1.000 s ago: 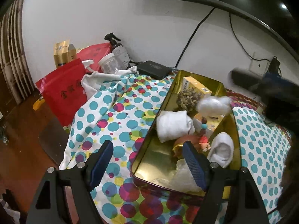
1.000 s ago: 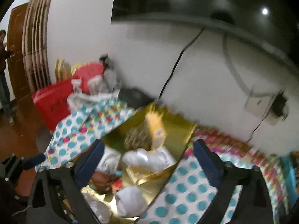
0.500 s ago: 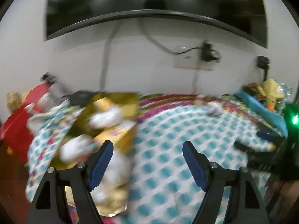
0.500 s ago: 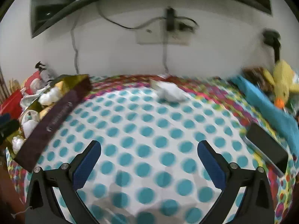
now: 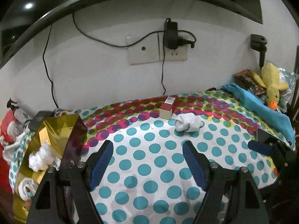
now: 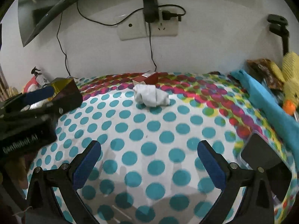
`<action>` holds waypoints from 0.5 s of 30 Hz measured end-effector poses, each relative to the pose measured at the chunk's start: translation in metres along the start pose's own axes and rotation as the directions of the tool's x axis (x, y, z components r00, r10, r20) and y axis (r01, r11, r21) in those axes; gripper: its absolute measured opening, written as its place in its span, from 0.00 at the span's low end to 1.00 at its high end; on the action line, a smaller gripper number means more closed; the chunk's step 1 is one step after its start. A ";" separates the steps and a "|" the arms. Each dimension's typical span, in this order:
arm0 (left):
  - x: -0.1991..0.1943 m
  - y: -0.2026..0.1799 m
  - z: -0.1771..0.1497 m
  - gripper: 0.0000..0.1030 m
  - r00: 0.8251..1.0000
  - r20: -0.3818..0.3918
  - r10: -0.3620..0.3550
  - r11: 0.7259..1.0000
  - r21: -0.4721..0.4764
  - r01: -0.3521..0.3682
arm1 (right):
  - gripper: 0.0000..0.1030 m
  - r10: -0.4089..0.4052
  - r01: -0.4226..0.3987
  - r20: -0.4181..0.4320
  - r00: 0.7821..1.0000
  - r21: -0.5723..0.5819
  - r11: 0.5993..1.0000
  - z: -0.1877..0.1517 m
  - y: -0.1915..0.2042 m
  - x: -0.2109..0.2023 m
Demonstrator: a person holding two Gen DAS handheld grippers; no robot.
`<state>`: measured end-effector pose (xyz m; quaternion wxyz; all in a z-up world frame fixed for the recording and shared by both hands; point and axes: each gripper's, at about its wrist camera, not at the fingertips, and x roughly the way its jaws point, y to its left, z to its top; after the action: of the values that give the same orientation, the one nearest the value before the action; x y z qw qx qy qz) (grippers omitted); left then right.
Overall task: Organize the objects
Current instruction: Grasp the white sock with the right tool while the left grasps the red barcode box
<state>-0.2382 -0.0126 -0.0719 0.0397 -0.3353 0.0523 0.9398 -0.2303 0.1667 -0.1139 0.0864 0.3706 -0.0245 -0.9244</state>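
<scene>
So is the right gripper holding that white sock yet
No, the right gripper is open and empty, and the white sock lies well ahead of it on the dotted cloth, beside the red box.

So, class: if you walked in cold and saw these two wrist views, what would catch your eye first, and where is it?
Probably the polka-dot cloth that fills both views. On it, toward the wall, a balled white sock lies just in front of a red box. At the left edge a gold tin holds white bundles, and a yellow plush duck sits in the far right corner.
</scene>
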 end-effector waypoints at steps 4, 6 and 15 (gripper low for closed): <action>0.010 0.013 0.000 0.76 1.000 -0.012 0.029 0.999 -0.021 -0.029 | 1.00 0.000 -0.002 -0.035 0.999 -0.054 0.999 0.010 -0.008 0.015; 0.017 0.019 0.003 0.76 0.999 -0.023 0.031 0.999 -0.028 -0.031 | 1.00 0.009 -0.013 -0.052 0.999 -0.083 0.996 0.016 -0.011 0.026; 0.081 0.024 0.061 0.76 0.995 -0.095 -0.031 0.998 0.043 0.036 | 0.99 0.046 -0.080 -0.176 0.983 -0.187 0.979 0.052 -0.023 0.084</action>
<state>-0.3411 -0.0259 -0.0743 0.0604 -0.3789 0.0693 0.9209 -0.3284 0.1733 -0.1359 0.1531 0.4372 0.0611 -0.8841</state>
